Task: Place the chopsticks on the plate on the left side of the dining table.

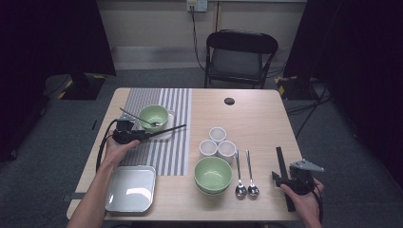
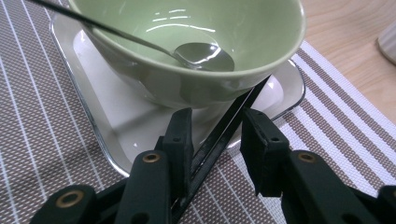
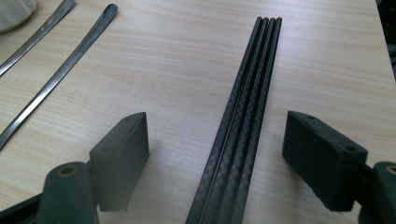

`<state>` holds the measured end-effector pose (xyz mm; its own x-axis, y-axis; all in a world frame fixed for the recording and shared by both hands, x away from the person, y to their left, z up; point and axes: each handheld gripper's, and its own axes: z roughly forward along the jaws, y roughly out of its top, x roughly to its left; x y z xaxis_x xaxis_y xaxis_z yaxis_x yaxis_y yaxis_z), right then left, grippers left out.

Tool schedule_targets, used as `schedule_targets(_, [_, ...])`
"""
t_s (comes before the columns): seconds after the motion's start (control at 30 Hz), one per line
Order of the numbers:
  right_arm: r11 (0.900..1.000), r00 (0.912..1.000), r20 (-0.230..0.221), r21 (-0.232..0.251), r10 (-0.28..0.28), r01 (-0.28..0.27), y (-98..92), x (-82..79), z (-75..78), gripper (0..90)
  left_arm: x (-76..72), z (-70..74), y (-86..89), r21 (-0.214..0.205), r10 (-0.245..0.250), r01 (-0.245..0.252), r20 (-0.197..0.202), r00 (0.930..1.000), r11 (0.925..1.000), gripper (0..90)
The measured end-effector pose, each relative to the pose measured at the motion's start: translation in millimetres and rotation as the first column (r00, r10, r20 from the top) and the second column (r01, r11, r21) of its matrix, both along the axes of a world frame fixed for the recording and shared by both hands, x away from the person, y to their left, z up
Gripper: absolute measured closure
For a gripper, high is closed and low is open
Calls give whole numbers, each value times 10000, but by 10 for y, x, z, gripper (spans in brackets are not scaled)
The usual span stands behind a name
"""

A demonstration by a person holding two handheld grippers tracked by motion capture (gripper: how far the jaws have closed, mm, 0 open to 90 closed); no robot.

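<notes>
The left claw [image 2: 217, 140] has its jaws a little spread, with black chopsticks [image 2: 224, 135] between them: the sticks lean against the left pad while the right pad stands clear, so they are not pinched. They are thin, dark and glossy, and run up from the jaws to touch the near edge of a pale green bowl [image 2: 196, 70]. In the high view the chopsticks [image 1: 164, 131] lie just near of that bowl, pointing right. The bowl sits on a small white tray [image 2: 116, 126] and holds a metal spoon [image 2: 201, 55]. The tray rests on a grey striped mat [image 1: 168, 142] at the far left of the light wooden surface [image 1: 256, 118].

The right claw [image 3: 215, 154] is spread wide and holds nothing; it straddles a bundle of black sticks [image 3: 243, 126] lying flat at the near right.

Behind the surface stands a black folding chair [image 1: 240, 57] on grey carpet.
</notes>
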<state>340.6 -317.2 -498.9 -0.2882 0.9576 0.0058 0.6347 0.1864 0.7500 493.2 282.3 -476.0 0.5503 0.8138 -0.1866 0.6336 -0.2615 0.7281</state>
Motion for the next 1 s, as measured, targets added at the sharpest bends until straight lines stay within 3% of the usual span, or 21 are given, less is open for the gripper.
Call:
schedule_targets(0.1, [10000, 10000, 1, 17, 14, -14, -1, 0, 0, 220, 11, -32, -3, 117, 15, -14, -54, 10000, 9999, 632])
schedule_targets(0.47, [10000, 10000, -7, -26, 3, -3, 6, -3, 0, 220, -11, -1, 6, 106, -188, 187, 99, 9998, 9998, 725])
schedule_targets(1.0, [10000, 10000, 2, -71, 15, -15, 10, -3, 0, 220, -37, 20, 68, 251, -293, 292, 55, 9996, 9993, 741])
